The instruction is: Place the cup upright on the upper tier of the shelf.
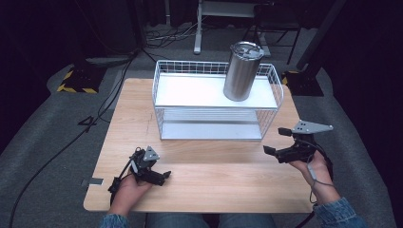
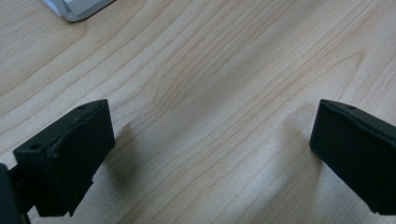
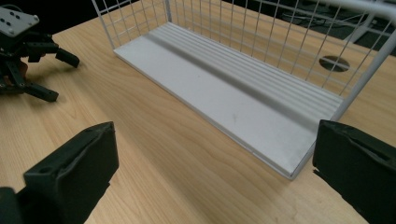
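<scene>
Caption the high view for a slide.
Steel tumbler standing on the top shelf of a white wire rack, with the left tool and right tool open over the wooden table.

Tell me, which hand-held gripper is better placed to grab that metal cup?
Probably the right gripper: it is open and nearer the cup, which stands on the rack's top shelf, right side.

Overhead light, bright on the wooden table (image 1: 199, 166); room beyond it nearly black, floor dim grey. Steel tumbler (image 1: 241, 71) carries soft vertical highlights and glare on its lid. High view slightly soft, low detail. In the left gripper view the wood grain is sharp, near jaws blurred at edges, each casting a soft shadow on the wood. Right gripper view: white wire rack (image 3: 261, 93) in fair focus, jaws soft, shelf evenly lit
</scene>
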`<state>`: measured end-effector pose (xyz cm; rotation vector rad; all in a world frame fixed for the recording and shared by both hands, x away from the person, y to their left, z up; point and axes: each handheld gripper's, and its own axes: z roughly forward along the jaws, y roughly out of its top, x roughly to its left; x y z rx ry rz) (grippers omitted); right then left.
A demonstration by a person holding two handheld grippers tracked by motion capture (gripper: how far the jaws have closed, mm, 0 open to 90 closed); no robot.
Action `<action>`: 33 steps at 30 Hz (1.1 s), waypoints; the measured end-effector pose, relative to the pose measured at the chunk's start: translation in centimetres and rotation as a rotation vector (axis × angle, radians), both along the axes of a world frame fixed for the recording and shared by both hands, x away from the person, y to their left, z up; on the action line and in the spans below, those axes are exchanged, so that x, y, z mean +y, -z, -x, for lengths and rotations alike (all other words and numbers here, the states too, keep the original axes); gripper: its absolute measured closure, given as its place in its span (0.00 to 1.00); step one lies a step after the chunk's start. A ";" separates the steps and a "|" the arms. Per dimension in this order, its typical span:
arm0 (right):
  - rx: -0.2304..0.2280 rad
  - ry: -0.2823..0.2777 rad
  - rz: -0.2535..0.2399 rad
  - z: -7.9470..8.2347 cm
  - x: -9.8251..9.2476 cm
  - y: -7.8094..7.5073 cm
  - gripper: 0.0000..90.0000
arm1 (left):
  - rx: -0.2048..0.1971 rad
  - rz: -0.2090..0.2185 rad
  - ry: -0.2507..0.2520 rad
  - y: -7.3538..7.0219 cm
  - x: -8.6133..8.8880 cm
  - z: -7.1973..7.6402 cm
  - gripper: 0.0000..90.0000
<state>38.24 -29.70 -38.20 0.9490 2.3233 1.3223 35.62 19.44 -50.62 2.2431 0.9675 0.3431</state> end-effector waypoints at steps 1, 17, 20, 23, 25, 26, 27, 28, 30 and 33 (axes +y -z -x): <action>0.006 0.001 0.000 0.0 0.0 0.3 0.01 | 0.000 0.000 0.000 0.0 0.0 0.0 0.00; 0.084 0.056 0.067 0.1 0.2 5.7 0.03 | 0.000 0.000 0.000 0.0 0.0 0.0 0.00; 0.098 0.054 0.077 0.1 0.3 6.2 0.03 | 0.000 0.000 0.000 0.0 0.0 0.0 0.00; 0.108 0.052 0.098 0.2 0.5 7.1 0.03 | 0.000 0.000 0.000 0.0 0.0 0.0 0.00; 0.114 0.055 0.109 0.3 0.7 7.5 0.03 | 0.000 0.000 0.000 0.0 0.0 0.0 0.00; 0.116 0.056 0.118 0.4 0.7 7.7 0.04 | 0.000 0.000 0.000 0.0 0.0 0.0 0.00; 0.116 0.056 0.118 0.4 0.7 7.7 0.04 | 0.000 0.000 0.000 0.0 0.0 0.0 0.00; 0.123 0.055 0.123 0.5 0.8 8.2 0.03 | 0.000 0.000 0.000 0.0 0.0 0.0 0.00; 0.131 0.059 0.128 0.6 1.0 8.6 0.04 | 0.000 0.000 0.000 0.0 0.0 0.0 0.00; 0.138 0.058 0.135 0.7 1.1 9.2 0.04 | 0.000 0.000 0.000 0.0 0.0 0.0 0.00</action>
